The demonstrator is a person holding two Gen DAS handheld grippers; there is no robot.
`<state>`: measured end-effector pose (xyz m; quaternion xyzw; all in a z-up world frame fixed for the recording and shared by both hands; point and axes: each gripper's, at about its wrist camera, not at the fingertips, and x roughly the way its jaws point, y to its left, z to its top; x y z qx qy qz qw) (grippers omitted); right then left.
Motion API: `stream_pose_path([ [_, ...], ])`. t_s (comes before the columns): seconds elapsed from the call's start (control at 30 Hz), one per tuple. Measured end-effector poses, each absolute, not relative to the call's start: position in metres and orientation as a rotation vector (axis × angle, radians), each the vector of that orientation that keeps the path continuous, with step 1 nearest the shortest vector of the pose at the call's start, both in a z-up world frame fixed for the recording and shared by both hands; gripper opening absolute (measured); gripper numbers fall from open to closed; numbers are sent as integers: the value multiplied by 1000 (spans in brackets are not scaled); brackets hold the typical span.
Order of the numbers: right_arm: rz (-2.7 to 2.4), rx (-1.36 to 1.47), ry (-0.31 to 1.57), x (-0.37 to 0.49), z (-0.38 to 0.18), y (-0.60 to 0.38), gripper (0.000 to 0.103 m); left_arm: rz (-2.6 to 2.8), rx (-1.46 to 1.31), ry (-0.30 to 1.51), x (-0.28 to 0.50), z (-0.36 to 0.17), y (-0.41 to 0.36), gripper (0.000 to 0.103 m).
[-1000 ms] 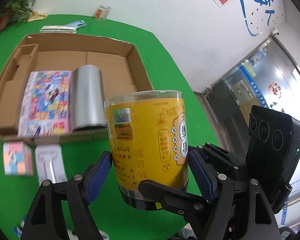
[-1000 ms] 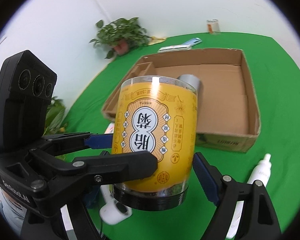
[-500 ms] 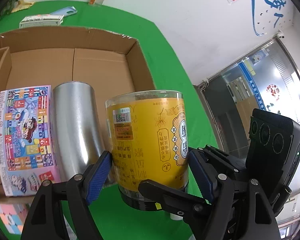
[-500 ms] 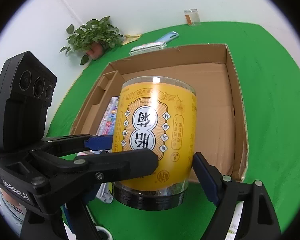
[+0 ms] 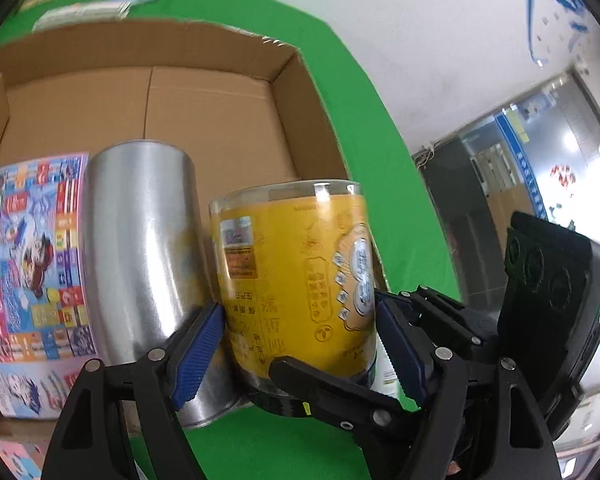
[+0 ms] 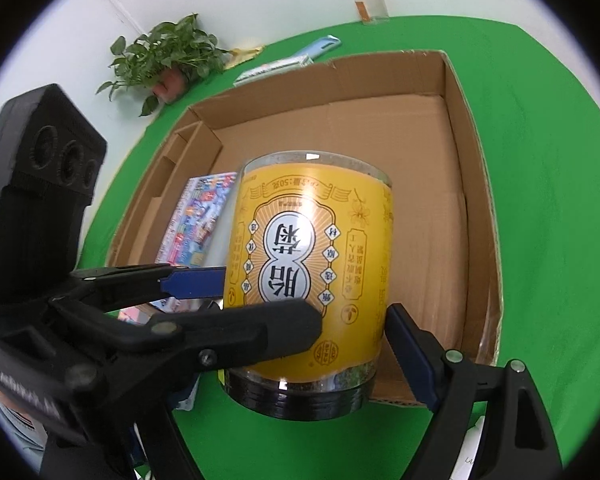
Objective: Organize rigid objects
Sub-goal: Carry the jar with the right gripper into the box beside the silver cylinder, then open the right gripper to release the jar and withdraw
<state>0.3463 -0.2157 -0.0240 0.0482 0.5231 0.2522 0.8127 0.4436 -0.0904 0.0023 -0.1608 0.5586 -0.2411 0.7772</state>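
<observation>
Yellow jar [image 5: 296,280], axis lengthwise along both grippers, black lid nearest camera, clamped by left gripper [image 5: 300,344] and right gripper [image 6: 304,312]; now nearer the cardboard box [image 6: 476,184], beside its silver can [image 5: 140,240].

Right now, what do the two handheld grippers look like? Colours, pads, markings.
Both alike: the left gripper and the right gripper have matte black linkage fingers with silver pivot pins, ridged blue pads, and a black block with three round recesses; white lettering marks one body.
</observation>
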Motion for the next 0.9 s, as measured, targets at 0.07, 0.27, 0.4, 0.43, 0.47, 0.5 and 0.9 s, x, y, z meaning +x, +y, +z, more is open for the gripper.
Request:
stream_pose_path([
  [0.07,534,124,1123,346,-25,-218,83,-467,-263,1126,438,13,-94,80],
  [0.27,500,143,1132,350,-28,-213,85,-395,-210,984,408,49,-81,84],
  [0.4,474,183,1140,349,-34,-219,87,-318,-165,887,365,73,-67,84],
  [0.43,479,193,1137,345,-34,-221,87,-296,-164,863,351,79,-61,85],
  [0.47,490,201,1127,339,-32,-222,88,-265,-152,834,335,85,-55,89],
  [0.5,494,196,1109,330,-29,-223,88,-223,-129,798,321,92,-51,91],
  [0.9,407,98,723,176,6,-228,57,-2,-37,619,151,85,-20,3],
])
